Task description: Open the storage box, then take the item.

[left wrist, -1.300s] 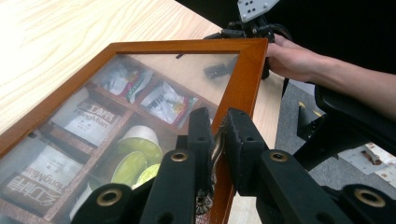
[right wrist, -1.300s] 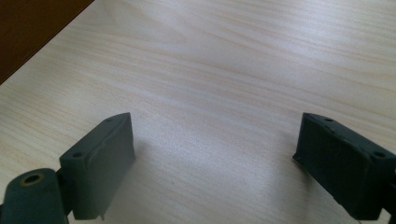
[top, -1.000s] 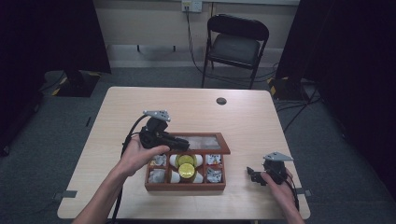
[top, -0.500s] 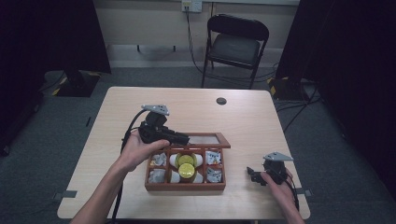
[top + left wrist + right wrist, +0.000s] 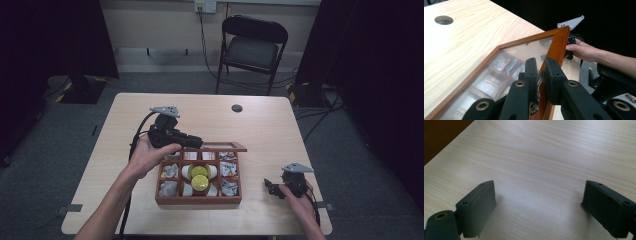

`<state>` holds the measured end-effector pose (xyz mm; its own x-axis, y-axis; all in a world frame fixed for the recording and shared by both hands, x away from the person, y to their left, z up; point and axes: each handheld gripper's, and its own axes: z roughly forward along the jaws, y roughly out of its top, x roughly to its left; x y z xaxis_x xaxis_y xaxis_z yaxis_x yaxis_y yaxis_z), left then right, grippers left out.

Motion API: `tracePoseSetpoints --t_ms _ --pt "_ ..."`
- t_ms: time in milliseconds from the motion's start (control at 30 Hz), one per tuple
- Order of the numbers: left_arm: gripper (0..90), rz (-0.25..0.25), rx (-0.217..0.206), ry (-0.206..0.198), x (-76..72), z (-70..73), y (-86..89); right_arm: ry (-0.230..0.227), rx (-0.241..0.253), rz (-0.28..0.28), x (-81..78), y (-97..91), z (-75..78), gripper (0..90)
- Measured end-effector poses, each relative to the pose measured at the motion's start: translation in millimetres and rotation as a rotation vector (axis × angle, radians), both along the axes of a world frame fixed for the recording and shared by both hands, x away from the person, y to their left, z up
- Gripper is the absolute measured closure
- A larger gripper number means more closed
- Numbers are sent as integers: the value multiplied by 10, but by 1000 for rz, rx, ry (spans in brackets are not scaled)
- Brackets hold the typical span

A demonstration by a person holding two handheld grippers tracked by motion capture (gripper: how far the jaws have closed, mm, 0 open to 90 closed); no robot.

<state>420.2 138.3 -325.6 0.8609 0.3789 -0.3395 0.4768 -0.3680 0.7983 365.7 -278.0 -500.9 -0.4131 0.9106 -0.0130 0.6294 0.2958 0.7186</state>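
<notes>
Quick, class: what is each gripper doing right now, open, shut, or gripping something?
Left gripper: shut on the front edge of the glazed lid of the wooden box.
Right gripper: open, empty, over the table.

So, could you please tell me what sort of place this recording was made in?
Probably a lab or studio recording space: a lone wooden table on grey carpet, black curtains at the sides, and a folding chair by a wall socket.
</notes>
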Motion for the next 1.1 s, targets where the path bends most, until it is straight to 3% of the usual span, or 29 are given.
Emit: tracePoseSetpoints --t_ms 433,633,733,900,1100 --pt "813 -5 -9 -12 -1 -9 5 12 0 1 8 3 14 130" --pt "813 -2 -5 -19 6 4 2 -7 43 28 -31 25 90 153" --pt "813 -5 -5 -14 12 9 4 -24 98 65 -78 59 156 170" --pt "814 -2 -9 -8 21 9 5 -66 149 123 -149 182 299 181" --pt "814 -5 -7 -10 27 14 6 -103 185 207 -217 353 424 198"
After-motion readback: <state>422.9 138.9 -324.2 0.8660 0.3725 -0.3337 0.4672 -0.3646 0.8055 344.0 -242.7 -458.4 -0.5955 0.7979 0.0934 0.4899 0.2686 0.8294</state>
